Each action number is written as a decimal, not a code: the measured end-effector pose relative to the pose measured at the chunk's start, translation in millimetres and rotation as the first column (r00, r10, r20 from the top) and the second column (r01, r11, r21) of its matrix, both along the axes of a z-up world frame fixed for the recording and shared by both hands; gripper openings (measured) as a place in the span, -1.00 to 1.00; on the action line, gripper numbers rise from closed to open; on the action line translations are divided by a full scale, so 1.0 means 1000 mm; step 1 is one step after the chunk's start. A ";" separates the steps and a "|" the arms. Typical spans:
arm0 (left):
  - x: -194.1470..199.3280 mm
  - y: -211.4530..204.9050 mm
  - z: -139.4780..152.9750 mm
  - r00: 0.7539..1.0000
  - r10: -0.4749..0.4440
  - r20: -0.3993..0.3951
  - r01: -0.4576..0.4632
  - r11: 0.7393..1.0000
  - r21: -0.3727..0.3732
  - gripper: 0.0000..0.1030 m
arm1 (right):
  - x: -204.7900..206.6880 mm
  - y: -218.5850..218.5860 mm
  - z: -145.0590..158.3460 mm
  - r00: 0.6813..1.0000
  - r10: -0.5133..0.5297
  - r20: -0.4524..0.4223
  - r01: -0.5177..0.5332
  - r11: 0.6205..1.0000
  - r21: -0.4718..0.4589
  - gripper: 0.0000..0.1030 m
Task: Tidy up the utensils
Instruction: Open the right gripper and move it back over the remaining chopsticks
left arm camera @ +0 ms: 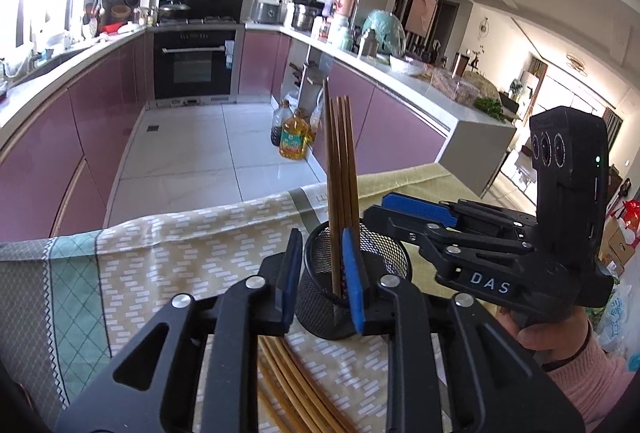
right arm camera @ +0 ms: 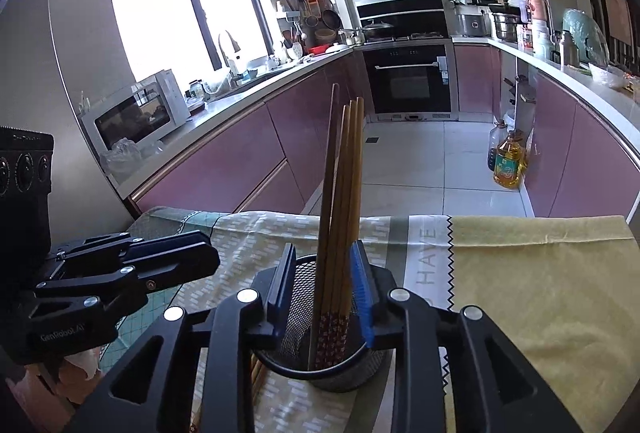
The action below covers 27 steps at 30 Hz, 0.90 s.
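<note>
Covering the near table is a patterned cloth (left arm camera: 168,265), beige with white dashes in the middle, green at the left and plain yellow at the right. Behind it a kitchen with mauve cabinets (right arm camera: 224,161) runs back to a black oven (right arm camera: 412,77) at the far end, and a bottle of yellow oil (right arm camera: 508,163) stands on the tiled floor at the right.

Near the middle of the cloth stands a black wire-mesh holder (left arm camera: 352,289), round and upright. Several brown chopsticks (left arm camera: 340,169) stand in it, leaning slightly and rising well above its rim.

Seen from its own camera, the left gripper (left arm camera: 324,281) has its blue-padded fingers spread, with the holder's left side between them; whether the pads touch the mesh cannot be told. From the right wrist camera, the right gripper (right arm camera: 322,293) is also spread, its two fingers standing on either side of the holder and the chopsticks, not pinching them.

More loose chopsticks (left arm camera: 288,385), lighter in colour, lie flat on the cloth just near of the holder, partly hidden beneath the left gripper.
</note>
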State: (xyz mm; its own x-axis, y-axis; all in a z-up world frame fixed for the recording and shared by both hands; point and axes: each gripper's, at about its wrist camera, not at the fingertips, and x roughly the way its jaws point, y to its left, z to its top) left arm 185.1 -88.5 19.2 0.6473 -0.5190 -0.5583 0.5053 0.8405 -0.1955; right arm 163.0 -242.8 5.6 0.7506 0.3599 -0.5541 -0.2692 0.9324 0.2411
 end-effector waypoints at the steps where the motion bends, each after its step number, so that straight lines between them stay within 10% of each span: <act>1: -0.006 0.004 0.002 1.000 0.006 0.017 -0.006 1.000 -0.004 -0.46 | -0.005 0.000 0.002 1.000 0.006 0.010 -0.006 1.000 0.006 -0.46; 10: -0.055 0.046 -0.004 0.992 0.090 0.084 -0.091 0.996 0.010 0.09 | -0.060 0.010 0.014 0.992 0.086 0.088 -0.086 0.996 -0.004 -0.14; 27: -0.078 0.067 -0.096 0.977 0.178 -0.121 -0.160 0.976 0.146 0.15 | -0.082 0.049 -0.072 0.977 0.147 -0.154 -0.159 0.985 -0.068 -0.09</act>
State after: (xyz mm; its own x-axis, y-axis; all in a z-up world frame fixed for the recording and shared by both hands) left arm 106.6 -21.4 -76.7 0.6346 -0.3227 -0.7022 0.3309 0.9346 -0.1304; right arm 81.3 -193.8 -66.4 0.5974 0.4144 -0.6865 -0.3773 0.9007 0.2153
